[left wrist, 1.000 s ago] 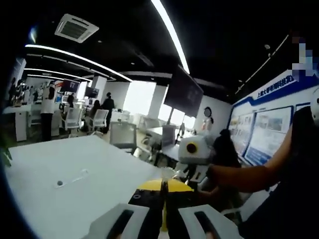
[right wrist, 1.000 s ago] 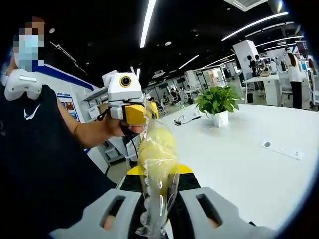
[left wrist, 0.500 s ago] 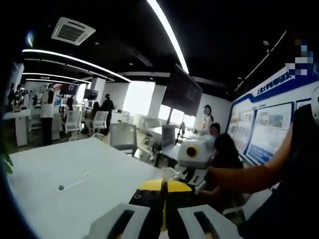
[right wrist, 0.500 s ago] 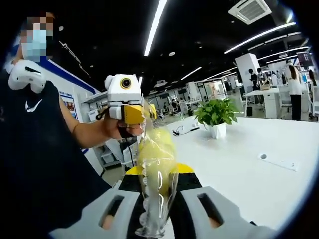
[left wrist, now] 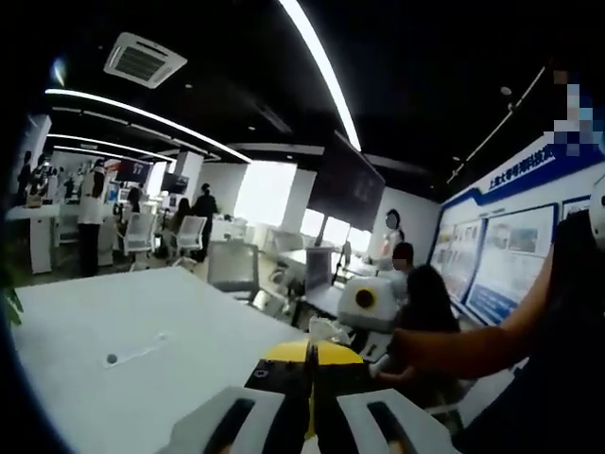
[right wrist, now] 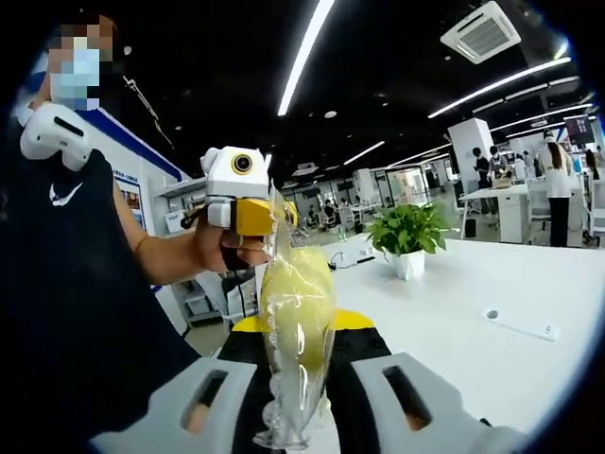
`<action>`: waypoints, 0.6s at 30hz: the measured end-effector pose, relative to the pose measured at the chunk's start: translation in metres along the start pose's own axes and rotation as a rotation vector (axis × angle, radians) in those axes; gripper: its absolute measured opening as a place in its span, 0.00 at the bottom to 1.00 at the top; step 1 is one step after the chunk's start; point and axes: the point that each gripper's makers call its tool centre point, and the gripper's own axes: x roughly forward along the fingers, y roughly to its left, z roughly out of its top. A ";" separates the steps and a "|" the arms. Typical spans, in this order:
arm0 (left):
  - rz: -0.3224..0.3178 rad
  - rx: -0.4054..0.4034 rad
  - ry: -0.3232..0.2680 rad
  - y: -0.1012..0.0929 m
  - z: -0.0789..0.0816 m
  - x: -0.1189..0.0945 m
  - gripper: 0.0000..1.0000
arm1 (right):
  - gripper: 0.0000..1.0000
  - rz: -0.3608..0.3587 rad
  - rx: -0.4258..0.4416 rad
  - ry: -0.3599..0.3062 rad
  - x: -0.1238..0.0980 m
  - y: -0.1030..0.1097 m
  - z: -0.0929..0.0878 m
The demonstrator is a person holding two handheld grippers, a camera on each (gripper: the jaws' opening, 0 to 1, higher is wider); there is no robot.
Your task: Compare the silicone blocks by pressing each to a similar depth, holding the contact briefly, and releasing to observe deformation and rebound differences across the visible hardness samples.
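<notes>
A clear plastic bag [right wrist: 295, 397] with a soft yellow block [right wrist: 299, 293] inside stands up between the jaws of my right gripper [right wrist: 298, 383], which is shut on the bag's lower part. The bag's top edge runs up to my left gripper [right wrist: 272, 216], held in a person's hand [right wrist: 219, 252] at upper left. In the left gripper view my left gripper [left wrist: 310, 383] has its jaws pressed together, and the crumpled pale bag [left wrist: 326, 331] leads from them toward my right gripper [left wrist: 369, 305] beyond. Both grippers hang in the air beside a white table [right wrist: 473, 359].
The white table [left wrist: 142, 369] carries a potted plant [right wrist: 408, 232] and a flat socket strip [right wrist: 515, 323]. The person holding the grippers stands at the left of the right gripper view [right wrist: 66, 284]. Office desks, chairs and other people are far behind.
Both views have shifted slightly with the hands. The bag stays stretched between the two grippers, and neither grip has changed.
</notes>
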 end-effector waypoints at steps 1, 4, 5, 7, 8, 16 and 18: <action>-0.001 0.000 0.000 0.000 0.000 0.000 0.00 | 0.16 -0.007 -0.002 -0.002 0.000 -0.001 0.000; 0.003 0.002 0.003 0.001 0.000 0.001 0.00 | 0.30 -0.047 -0.018 -0.027 -0.003 -0.007 0.004; 0.005 0.001 0.005 0.001 0.000 0.001 0.00 | 0.36 -0.054 -0.019 -0.032 -0.003 -0.008 0.005; 0.009 -0.004 0.005 0.003 -0.001 0.001 0.00 | 0.46 -0.090 -0.026 -0.043 -0.007 -0.014 0.007; 0.011 -0.005 0.004 0.003 -0.001 0.001 0.00 | 0.44 -0.089 -0.019 -0.038 -0.009 -0.015 0.006; 0.011 -0.013 -0.003 0.004 0.000 0.004 0.00 | 0.69 -0.182 -0.003 -0.044 -0.027 -0.035 -0.001; 0.010 -0.017 -0.002 0.004 0.000 0.006 0.00 | 0.78 -0.209 0.005 -0.043 -0.032 -0.040 -0.005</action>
